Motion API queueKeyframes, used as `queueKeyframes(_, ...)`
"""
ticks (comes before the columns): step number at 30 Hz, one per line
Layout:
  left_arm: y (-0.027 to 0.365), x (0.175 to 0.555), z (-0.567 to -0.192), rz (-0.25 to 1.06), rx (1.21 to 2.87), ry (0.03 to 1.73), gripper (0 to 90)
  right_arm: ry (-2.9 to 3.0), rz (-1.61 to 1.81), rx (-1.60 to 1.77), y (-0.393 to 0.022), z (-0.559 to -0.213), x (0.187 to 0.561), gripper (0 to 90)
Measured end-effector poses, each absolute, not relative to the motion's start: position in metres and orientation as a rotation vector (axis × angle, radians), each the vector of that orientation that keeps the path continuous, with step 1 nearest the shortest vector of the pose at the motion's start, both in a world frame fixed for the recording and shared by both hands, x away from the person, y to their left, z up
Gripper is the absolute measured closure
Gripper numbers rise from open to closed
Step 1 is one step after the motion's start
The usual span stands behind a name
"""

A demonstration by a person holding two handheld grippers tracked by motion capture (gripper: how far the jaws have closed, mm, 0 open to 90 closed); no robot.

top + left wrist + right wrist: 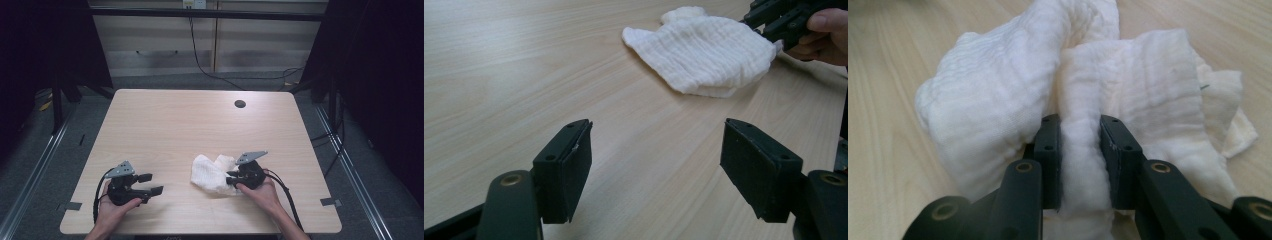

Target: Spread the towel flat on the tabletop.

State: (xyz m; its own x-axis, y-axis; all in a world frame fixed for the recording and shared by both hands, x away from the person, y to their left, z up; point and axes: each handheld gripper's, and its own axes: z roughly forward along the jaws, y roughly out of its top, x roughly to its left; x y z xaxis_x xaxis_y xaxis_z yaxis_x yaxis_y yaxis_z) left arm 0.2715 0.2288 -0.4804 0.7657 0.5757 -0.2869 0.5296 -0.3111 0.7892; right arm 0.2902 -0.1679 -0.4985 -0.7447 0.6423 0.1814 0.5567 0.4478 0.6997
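Note:
A crumpled white cloth (211, 172) lies on the wooden table, right of centre near the front. My right gripper (233, 178) is at the cloth's right edge, and its jaws pinch a thick fold of the cloth (1079, 150) between the pads. My left gripper (154, 183) rests at the front left, held low over the bare table, its jaws wide apart with nothing between them. From the left gripper (656, 170) view the cloth (704, 52) sits ahead, with the right gripper's black jaws and a hand at its far edge.
The light wooden table (165, 125) has a round cable hole (240, 104) near its back edge. Dark frame posts and cables stand on the floor behind and to both sides. Bare tabletop stretches between the two grippers and toward the back.

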Motion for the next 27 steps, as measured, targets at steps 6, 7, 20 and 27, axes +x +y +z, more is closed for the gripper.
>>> queueKeyframes(6,0.225,0.274,-0.478,0.058,1.972,0.843,29.7,2.578,1.175,1.086,-0.173,-0.497,0.275,66.1)
queueKeyframes(7,0.223,0.275,-0.476,0.066,1.968,0.843,30.5,2.592,1.181,1.078,-0.175,-0.495,0.272,64.7)
queueKeyframes(20,0.187,0.305,-0.455,0.064,1.978,0.788,35.8,2.478,1.251,1.114,-0.199,-0.475,0.262,50.9)
queueKeyframes(27,0.16,0.336,-0.463,0.006,2.0,0.789,38.3,2.361,1.273,1.184,-0.224,-0.464,0.257,46.0)
